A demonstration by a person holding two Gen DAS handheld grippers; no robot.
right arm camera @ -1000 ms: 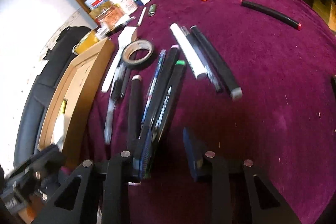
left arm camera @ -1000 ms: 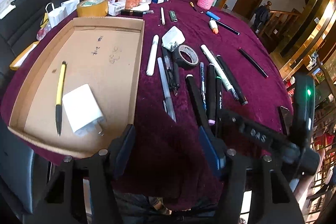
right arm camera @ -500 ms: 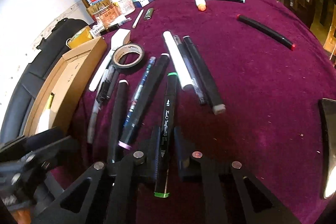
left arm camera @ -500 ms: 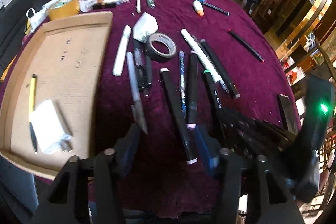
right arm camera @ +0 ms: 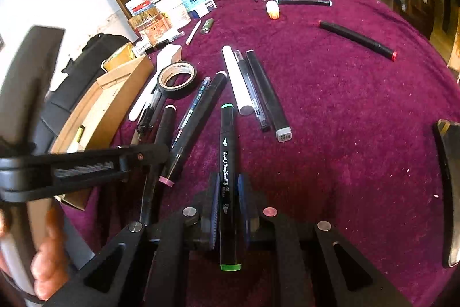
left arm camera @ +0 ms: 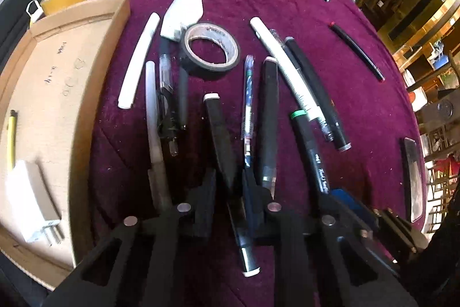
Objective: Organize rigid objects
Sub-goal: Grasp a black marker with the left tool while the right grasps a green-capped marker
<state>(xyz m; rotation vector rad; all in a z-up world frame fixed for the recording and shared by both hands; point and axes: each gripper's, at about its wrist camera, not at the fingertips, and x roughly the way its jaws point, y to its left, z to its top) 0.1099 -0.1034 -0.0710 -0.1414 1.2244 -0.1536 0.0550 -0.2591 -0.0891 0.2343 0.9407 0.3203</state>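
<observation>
Since the earlier frame the left tongs are brought down over the pen row and are closing around a black white-capped marker lying on the maroon-clothed bench. The right tongs are clenched on a black green-capped marker. A shallow cardboard tray is seen at the left, holding a white charger plug.

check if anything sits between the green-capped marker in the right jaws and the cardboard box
Yes. Between the green-capped marker and the cardboard box lie a pink-tipped black marker and a white-capped one, and the left gripper, jaws closing around the latter, crosses that side.
</observation>
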